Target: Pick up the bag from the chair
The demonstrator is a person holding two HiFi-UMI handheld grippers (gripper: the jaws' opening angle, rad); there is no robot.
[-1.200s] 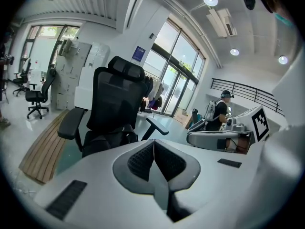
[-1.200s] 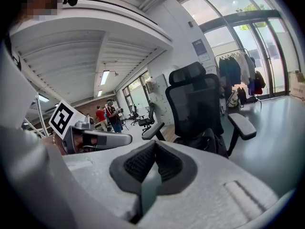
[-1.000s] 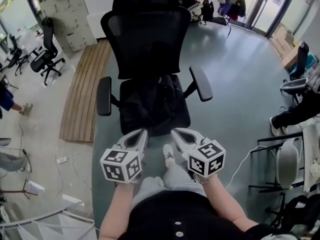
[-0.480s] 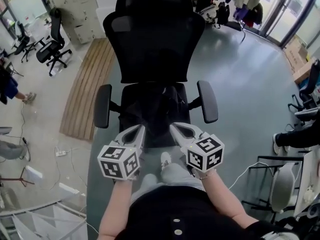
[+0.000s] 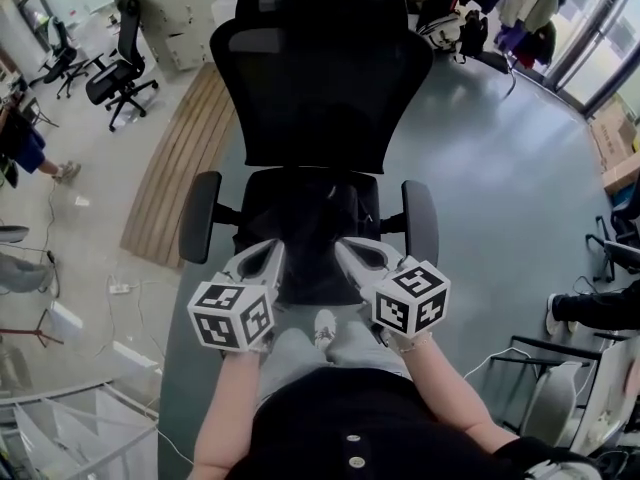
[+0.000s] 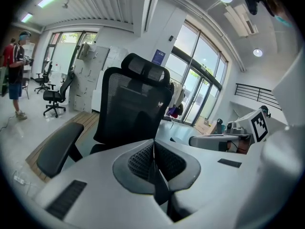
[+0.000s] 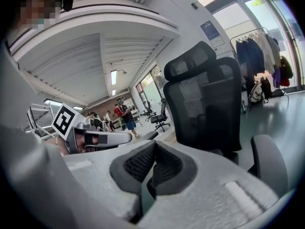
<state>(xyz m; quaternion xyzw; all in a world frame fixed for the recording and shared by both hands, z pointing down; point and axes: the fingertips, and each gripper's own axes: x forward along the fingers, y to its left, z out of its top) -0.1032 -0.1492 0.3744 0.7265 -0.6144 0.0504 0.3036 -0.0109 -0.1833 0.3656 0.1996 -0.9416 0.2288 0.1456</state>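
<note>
**Both grippers closed in front of the chair**

Head view: the left gripper (image 5: pixel 272 250) is hovering near the seat's front edge, fingers pressed together and empty. The black bag (image 5: pixel 318 213) is lying on the seat of the chair (image 5: pixel 320 78). The right gripper (image 5: pixel 342 248) is hovering alongside, likewise closed. The gripper views are showing only the backrest (image 6: pixel 128 104) and armrests (image 6: pixel 59 147), not the bag.
</note>
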